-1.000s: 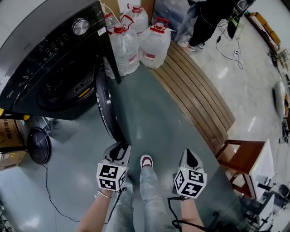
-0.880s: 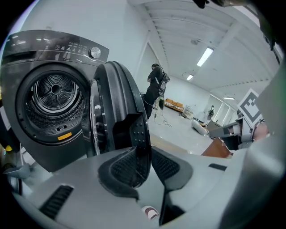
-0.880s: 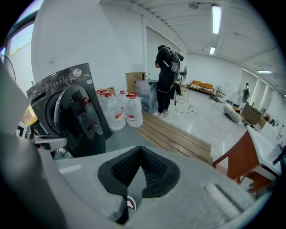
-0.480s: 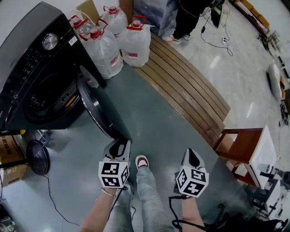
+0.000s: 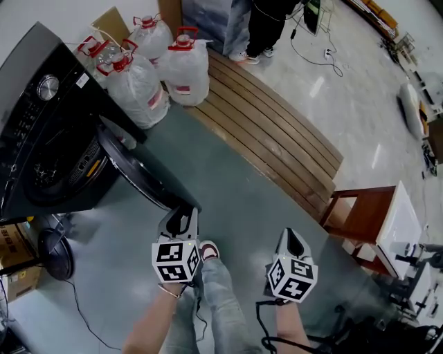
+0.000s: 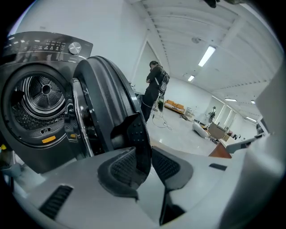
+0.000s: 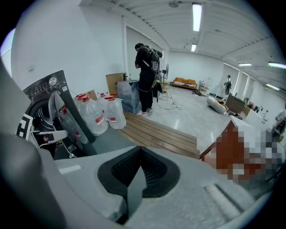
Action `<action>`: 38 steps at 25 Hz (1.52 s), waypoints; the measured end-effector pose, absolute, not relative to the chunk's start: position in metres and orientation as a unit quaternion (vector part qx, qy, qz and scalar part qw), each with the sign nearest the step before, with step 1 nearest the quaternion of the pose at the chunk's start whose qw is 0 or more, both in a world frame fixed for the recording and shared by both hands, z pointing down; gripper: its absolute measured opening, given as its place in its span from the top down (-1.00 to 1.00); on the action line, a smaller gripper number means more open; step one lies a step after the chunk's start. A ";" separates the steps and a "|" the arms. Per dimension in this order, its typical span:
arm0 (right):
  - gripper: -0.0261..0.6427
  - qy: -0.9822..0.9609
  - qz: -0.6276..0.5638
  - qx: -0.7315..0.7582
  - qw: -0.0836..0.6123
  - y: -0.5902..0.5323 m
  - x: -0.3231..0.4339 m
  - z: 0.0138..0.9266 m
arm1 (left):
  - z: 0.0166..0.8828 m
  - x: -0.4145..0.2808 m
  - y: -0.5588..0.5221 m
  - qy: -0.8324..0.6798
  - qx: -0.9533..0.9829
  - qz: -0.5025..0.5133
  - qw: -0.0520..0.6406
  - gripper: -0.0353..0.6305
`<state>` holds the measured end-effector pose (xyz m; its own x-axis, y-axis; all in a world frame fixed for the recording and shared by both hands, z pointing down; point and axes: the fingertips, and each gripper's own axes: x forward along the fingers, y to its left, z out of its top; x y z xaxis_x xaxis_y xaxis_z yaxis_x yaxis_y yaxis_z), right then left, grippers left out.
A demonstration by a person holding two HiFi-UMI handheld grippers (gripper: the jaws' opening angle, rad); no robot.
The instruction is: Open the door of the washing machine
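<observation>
Black and glossy, the washing machine (image 5: pixel 48 138) stands at the far left with its drum mouth uncovered. Its door (image 5: pixel 135 173) is swung wide out toward the near right, standing on edge over the grey-green floor mat (image 5: pixel 228 180).

The left gripper (image 5: pixel 180 216) meets the door's free edge. In the left gripper view the dark rim runs down between the two pads, lying against the left one and close up to the right one, so the jaws clasp the door. They have just been easing a little wider with the rim between them. The bare left forearm (image 5: pixel 149 321) reaches forward from the near edge, and the gripper slopes forward and down with its marker cube uppermost.

The right gripper (image 5: pixel 291 238) is held well to the right of the door, beside the person's leg (image 5: pixel 221 297), and also slopes forward and down. Its pads are pressed together with nothing between them.

Beyond the door, clear water jugs (image 5: pixel 149 76) with red caps stand just beside the machine. A slatted wooden platform (image 5: pixel 277 138) runs from them toward the near right. A person in dark clothes (image 5: pixel 266 21) stands at its far end.
</observation>
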<state>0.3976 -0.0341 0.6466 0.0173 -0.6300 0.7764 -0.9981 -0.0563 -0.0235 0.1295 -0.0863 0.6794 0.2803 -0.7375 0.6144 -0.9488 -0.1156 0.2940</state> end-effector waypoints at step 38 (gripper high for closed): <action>0.91 -0.707 0.302 0.567 0.294 -0.095 0.327 0.580 | 0.579 0.130 -0.107 -0.616 0.704 0.140 0.324 0.55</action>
<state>0.3266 -0.0955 0.5805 -0.1834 -0.6243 0.7594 -0.9803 0.1738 -0.0939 0.1300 -0.1066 0.5793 0.2008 -0.7773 0.5962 -0.9584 -0.0299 0.2839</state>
